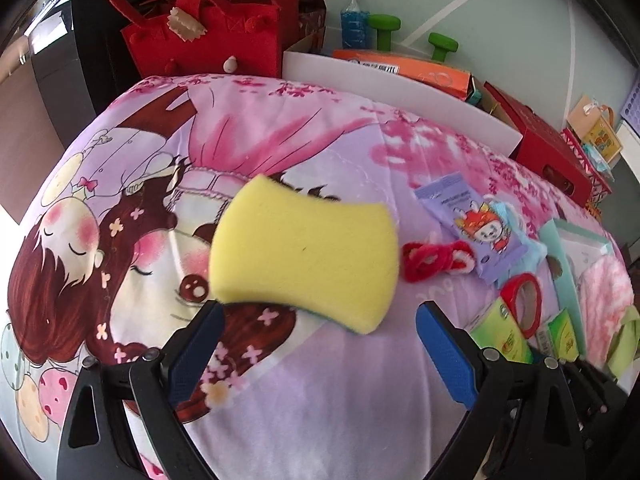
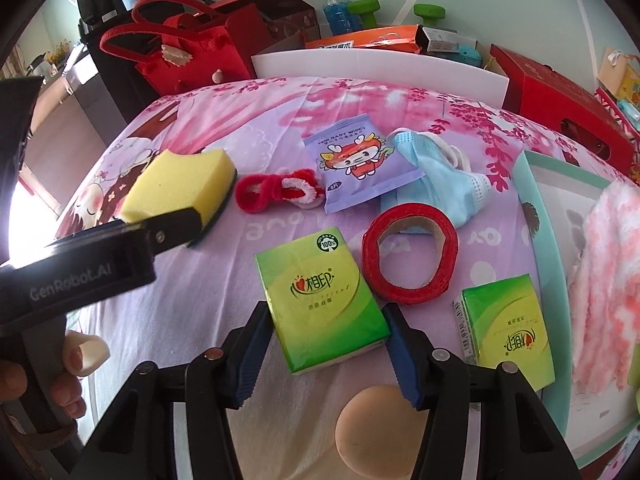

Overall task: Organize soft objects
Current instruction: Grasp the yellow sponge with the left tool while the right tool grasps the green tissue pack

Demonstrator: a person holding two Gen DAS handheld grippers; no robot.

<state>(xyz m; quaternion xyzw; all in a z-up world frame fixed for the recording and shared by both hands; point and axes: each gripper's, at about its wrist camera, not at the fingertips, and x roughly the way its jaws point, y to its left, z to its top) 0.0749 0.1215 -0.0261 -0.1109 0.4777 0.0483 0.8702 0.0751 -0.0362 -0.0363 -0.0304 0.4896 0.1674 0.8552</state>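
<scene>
A yellow sponge [image 1: 306, 268] with a dark green underside lies on the cartoon-print quilt [image 1: 320, 400], just ahead of my left gripper [image 1: 320, 332], whose jaws stand wide open around its near edge. In the right wrist view the sponge [image 2: 180, 188] lies at the tip of the left gripper's black finger [image 2: 176, 226]. My right gripper [image 2: 326, 352] is shut on a green tissue pack [image 2: 320, 300], with both blue pads against its sides.
On the quilt lie a red and white hair tie [image 2: 276, 192], a purple wipes pack [image 2: 356, 160], a blue face mask [image 2: 444, 184], a red tape roll [image 2: 410, 256], a second green tissue pack [image 2: 508, 328], a beige round thing [image 2: 380, 432] and a pink fluffy cloth [image 2: 608, 280]. A red felt bag [image 2: 180, 52] and boxes stand behind.
</scene>
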